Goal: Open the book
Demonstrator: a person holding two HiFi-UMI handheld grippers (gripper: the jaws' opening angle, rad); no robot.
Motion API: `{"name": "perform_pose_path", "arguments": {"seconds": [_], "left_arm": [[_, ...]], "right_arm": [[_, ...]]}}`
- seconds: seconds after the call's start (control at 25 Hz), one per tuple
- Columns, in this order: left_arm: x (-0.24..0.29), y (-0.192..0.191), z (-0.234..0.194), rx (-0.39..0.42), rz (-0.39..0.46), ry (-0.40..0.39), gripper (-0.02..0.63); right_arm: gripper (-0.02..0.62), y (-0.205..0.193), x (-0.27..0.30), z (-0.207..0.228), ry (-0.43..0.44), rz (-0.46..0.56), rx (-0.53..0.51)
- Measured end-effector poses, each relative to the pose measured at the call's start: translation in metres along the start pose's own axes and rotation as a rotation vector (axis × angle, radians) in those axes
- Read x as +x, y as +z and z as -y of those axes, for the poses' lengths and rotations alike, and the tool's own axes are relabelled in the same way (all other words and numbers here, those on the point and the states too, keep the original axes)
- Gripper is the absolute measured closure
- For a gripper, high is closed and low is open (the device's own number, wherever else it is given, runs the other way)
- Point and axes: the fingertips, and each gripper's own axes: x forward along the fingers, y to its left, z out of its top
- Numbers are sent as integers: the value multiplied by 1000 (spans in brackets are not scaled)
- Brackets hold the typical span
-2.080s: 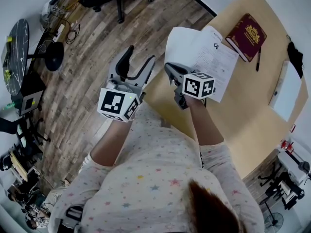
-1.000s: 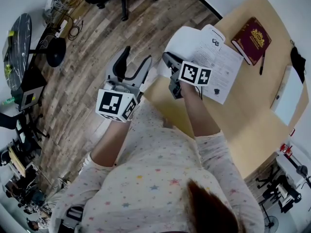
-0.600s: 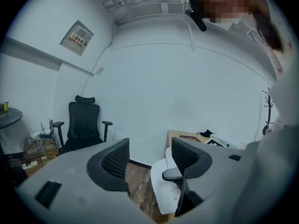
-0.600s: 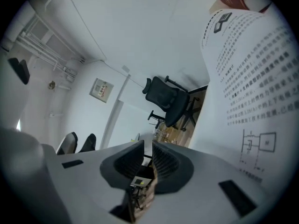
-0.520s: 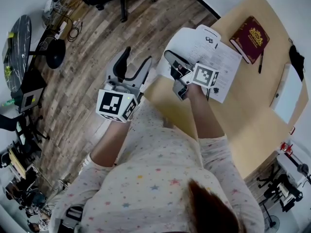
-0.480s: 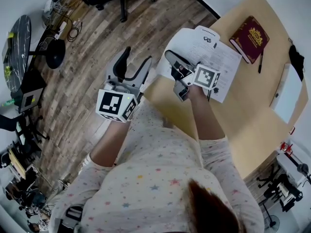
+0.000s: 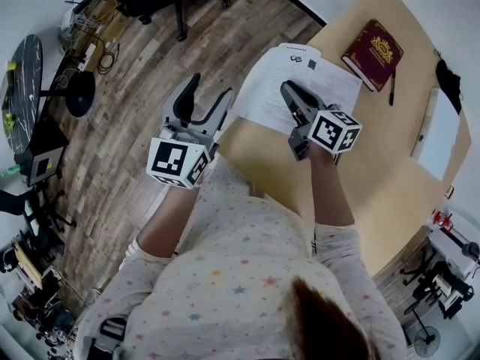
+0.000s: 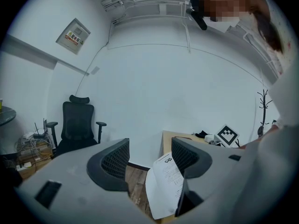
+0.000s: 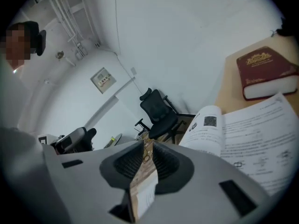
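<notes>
Left gripper (image 7: pixel 208 100): jaws wide apart, nothing between them; held off the table (image 7: pixel 375 186) edge, over wooden floor (image 7: pixel 135 88)
Right gripper (image 7: pixel 289 90): jaws almost closed, thin slit only, nothing gripped; tips over printed sheets (image 7: pixel 262 96)
Book (image 7: pixel 375 45): dark red, closed, flat on table; beyond right gripper's tips, off to their right, well apart
Pen (image 7: pixel 391 88): just beside book

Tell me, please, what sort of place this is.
Probably an office or a lab workroom. There is a desk with papers, a book and a pen, a black swivel chair on a wood floor, and a notice on a plain white wall.
</notes>
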Motion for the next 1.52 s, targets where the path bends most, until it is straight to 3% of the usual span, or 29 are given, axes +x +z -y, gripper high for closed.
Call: {"name": "perform_pose_path", "arguments": {"seconds": [0.36,0.52,0.96,1.52], "left_arm": [[2,10,14,14,19,-30,347],[1,14,19,21,24,-39,347],[-3,22,30,39,38,-61,347],[-4,43,56,45,75,-121,347]], "right_arm": [[529,-19,-39,31,-160,-13,-76],[526,-38,-45,41,-216,-68,-106],[502,-61,-21,30,-238,-168,-172],[506,-26,-43,8,-234,-34,-199]]}}
